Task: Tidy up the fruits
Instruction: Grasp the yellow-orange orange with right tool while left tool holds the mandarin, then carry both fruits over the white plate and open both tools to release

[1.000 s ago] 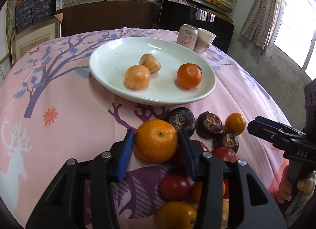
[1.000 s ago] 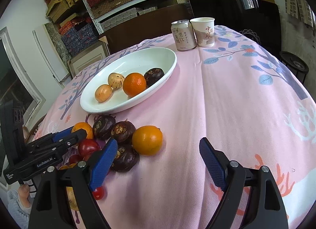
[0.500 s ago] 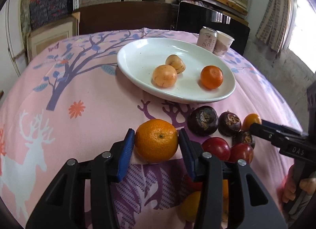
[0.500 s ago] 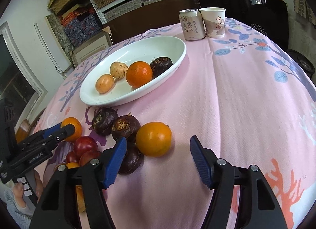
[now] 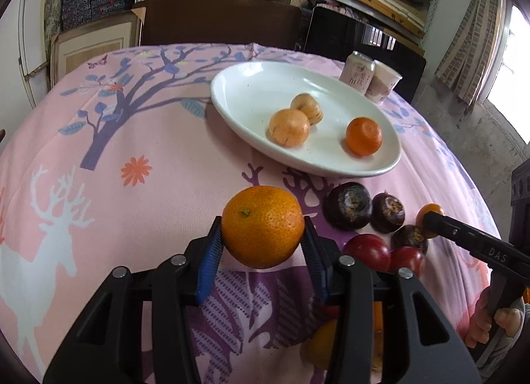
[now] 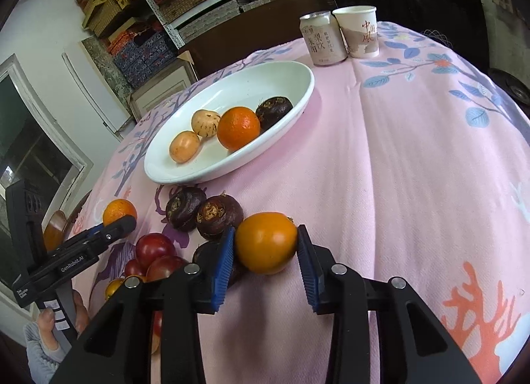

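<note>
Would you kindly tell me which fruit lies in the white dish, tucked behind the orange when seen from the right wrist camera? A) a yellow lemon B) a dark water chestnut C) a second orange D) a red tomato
B: in the right wrist view a dark water chestnut lies in the white dish just behind the orange, while the left wrist view hides it.

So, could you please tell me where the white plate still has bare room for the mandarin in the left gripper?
The white oval plate is bare across its far half, beyond the two pale tan fruits. Its near end is crowded: a small orange mandarin touches a dark brown water chestnut.
</note>
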Motion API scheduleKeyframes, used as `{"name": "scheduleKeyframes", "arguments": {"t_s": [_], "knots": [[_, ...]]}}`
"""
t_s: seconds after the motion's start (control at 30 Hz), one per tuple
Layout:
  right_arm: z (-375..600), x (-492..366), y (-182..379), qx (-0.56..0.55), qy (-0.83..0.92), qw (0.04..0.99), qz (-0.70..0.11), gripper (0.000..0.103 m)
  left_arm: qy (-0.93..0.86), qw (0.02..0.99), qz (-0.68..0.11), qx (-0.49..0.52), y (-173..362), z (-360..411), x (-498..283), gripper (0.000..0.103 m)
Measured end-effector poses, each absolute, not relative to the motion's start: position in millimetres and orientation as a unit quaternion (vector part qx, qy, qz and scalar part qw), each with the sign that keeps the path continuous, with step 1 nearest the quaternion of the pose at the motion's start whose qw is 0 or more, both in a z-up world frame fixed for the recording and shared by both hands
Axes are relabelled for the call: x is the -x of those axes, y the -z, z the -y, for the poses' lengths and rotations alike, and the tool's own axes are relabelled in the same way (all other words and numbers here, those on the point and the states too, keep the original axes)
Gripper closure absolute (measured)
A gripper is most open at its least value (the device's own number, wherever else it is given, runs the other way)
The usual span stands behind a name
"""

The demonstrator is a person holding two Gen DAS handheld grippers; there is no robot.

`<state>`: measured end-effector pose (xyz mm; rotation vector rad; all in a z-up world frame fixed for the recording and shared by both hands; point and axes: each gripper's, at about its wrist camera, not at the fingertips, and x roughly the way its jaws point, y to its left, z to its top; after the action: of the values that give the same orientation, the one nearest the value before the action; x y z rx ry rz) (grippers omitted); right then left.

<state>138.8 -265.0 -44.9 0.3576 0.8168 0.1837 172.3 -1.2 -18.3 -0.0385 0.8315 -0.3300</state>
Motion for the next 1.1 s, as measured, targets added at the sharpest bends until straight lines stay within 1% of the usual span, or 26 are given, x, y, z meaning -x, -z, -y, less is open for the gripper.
{"name": "scheduleKeyframes", "arguments": {"t_s": [0.2,0.3,0.4,0.5,0.7,0.73,0.77,0.83,0.87,0.9,1.1], "knots": [[265.9,-126.0,11.3,-0.177,-0.102,0.917,-0.342,0.065,0.163,0.919,-0.359,0.023,-25.3,3.3,-167.6,0.058],[256.7,-142.6,-15.0,-0.168,-0.121,0.92,-0.332,0.065,0.155,0.926,-0.344,0.008,-47.9,12.7,-189.0,0.058],[237.3,-169.4,-32.8,-0.153,-0.135,0.923,-0.327,0.065,0.152,0.929,-0.337,0.019,-59.4,18.5,-220.8,0.058],[211.4,-196.2,-30.2,-0.128,-0.146,0.923,-0.333,0.065,0.143,0.926,-0.347,0.028,-52.2,25.2,-258.3,0.057],[188.5,-237.8,2.9,-0.076,-0.135,0.918,-0.366,0.064,0.146,0.907,-0.394,0.021,-3.1,47.2,-319.3,0.057],[189.9,-239.3,4.4,-0.078,-0.138,0.918,-0.365,0.057,0.15,0.903,-0.402,0.025,4.5,48.5,-323.8,0.057],[192.3,-239.2,3.6,-0.085,-0.141,0.917,-0.363,0.047,0.154,0.898,-0.411,0.025,10.7,49.3,-327.1,0.055],[198.6,-237.8,0.8,-0.096,-0.139,0.919,-0.356,0.041,0.158,0.898,-0.408,0.04,10.5,41.7,-327.5,0.043],[202.2,-235.6,-1.4,-0.107,-0.142,0.92,-0.349,0.04,0.158,0.901,-0.402,0.051,6.6,35.8,-326.3,0.031],[203.6,-234.0,-3.5,-0.114,-0.143,0.92,-0.346,0.04,0.156,0.903,-0.396,0.056,4.0,32.9,-324.2,0.024],[209.4,-220.2,-9.4,-0.113,-0.133,0.926,-0.335,0.04,0.147,0.915,-0.373,0.047,-9.2,28.8,-309.5,0.024]]}}
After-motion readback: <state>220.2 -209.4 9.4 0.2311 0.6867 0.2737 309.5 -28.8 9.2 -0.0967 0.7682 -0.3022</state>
